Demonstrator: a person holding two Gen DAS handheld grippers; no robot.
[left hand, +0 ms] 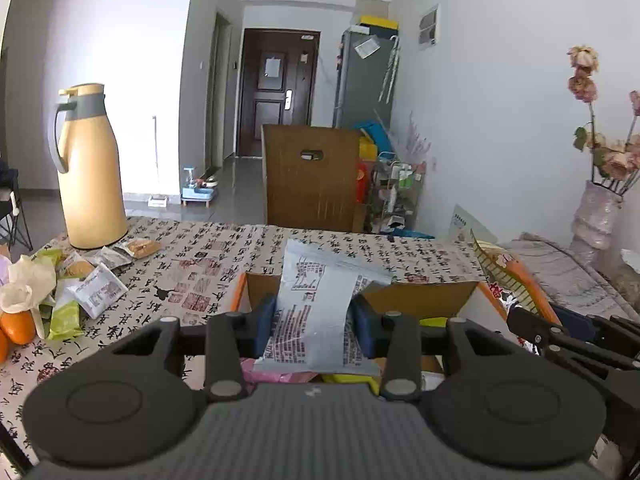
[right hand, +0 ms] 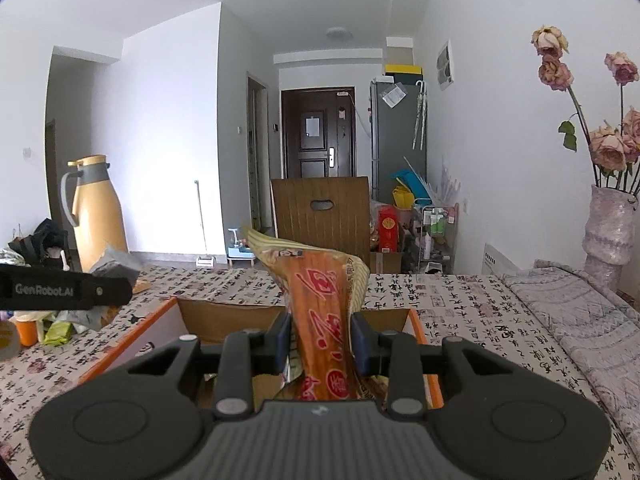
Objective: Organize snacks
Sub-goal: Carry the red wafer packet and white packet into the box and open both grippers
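Both my tools are loaded. My left gripper (left hand: 313,322) is clamped on a silver-grey snack packet (left hand: 320,304), and my right gripper (right hand: 320,340) is pinched tight on an orange-and-yellow snack packet (right hand: 324,320). Both packets hang over the open cardboard box (right hand: 224,320) with the orange rim, which sits on the calligraphy-print tablecloth (left hand: 224,248).

What worries me is that each packet is squeezed at its waist, so the soft film bunches between the pads. If I open too high, or while tilted, a packet could catch the box wall and flop onto the cloth instead of inside. My two tools are also close together over the same box, so a careless drop could make them knock. Brittle contents might crack under this pinch, I'd guess.

Each packet's long axis runs away from me along the fingers, far end raised and leaning toward the room; the orange one's top curls left. More loose packets (left hand: 96,288) wait near the yellow thermos (left hand: 90,168)
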